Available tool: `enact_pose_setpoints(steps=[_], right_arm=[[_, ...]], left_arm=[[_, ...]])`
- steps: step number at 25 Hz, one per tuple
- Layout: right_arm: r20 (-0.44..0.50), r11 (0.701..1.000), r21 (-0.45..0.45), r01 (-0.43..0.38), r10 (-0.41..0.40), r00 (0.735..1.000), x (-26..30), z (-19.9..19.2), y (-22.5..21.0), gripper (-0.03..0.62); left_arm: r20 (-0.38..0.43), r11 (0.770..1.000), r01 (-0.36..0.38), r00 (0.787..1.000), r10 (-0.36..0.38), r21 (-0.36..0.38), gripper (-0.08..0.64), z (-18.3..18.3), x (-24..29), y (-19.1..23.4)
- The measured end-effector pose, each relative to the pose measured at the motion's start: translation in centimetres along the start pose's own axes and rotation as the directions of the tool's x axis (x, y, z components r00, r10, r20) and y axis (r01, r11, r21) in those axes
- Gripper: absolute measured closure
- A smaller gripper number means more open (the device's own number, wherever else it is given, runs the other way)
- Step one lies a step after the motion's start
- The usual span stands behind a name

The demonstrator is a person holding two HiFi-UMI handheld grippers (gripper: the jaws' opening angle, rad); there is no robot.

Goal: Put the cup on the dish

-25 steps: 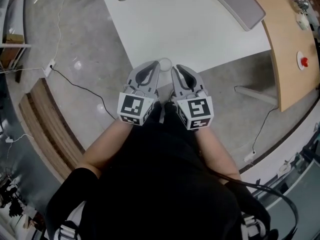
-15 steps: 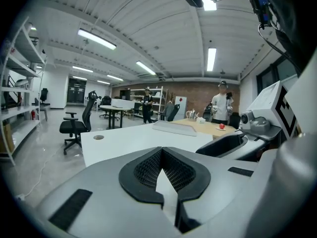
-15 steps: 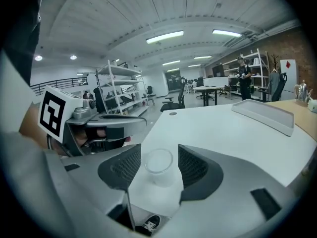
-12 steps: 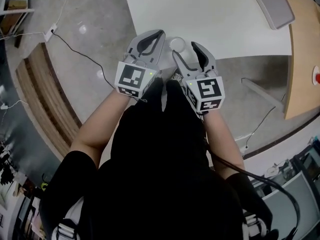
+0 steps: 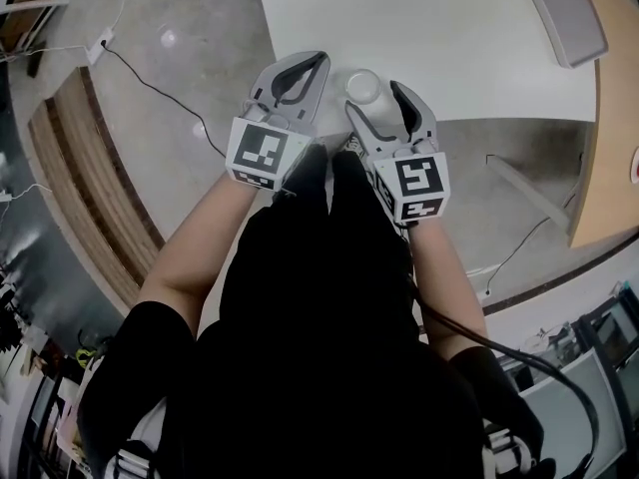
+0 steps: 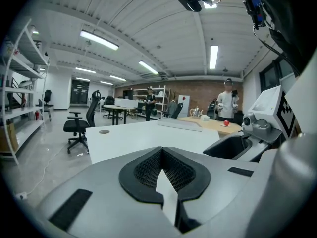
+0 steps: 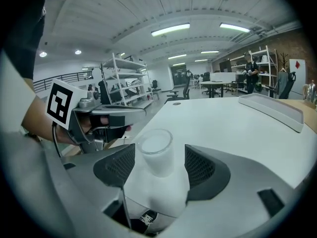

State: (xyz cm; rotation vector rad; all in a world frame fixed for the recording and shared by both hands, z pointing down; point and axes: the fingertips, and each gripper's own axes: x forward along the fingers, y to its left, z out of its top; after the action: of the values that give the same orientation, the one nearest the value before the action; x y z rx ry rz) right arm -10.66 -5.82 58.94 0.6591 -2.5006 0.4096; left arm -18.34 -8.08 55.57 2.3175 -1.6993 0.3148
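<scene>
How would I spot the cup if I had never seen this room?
On the big white table, near the edge closest to the person, the cup stands upright between the opening jaws of the right gripper, untouched by them. It is a small, milky white tumbler with no handle, the only loose thing on that end of the table.

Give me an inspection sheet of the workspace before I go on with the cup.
Surface: white table, holding the cup and a tray.
Job's things: cup upright near the table's near edge; dish: nothing seen.
Clutter: grey tray at the far side.
Grippers: left gripper shut, empty; right gripper jaws opening, cup between them, pads clear of it.
Cables: cable across the floor.
Surroundings: shelving, office chair, person standing beyond.
</scene>
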Motion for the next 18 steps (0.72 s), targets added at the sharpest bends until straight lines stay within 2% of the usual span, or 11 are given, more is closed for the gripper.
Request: enact_pose_setpoints(steps=[9, 18], right_arm=[[-0.046, 1.0, -0.022, -0.02, 0.019, 0.999, 3.2, -1.4, 0.3, 0.33], [-0.032, 0.996, -0.089, -0.006, 0.004, 0.999, 5.4, -1.1, 0.4, 0.331]], left_arm=[[-0.037, 0.999, -0.019, 0.999, 0.018, -0.037, 0.554, -2.8, 1.3, 0.6], [-0.041, 0.998, -0.026, 0.999, 0.024, -0.05, 0.554, -4.2, 2.1, 1.3]])
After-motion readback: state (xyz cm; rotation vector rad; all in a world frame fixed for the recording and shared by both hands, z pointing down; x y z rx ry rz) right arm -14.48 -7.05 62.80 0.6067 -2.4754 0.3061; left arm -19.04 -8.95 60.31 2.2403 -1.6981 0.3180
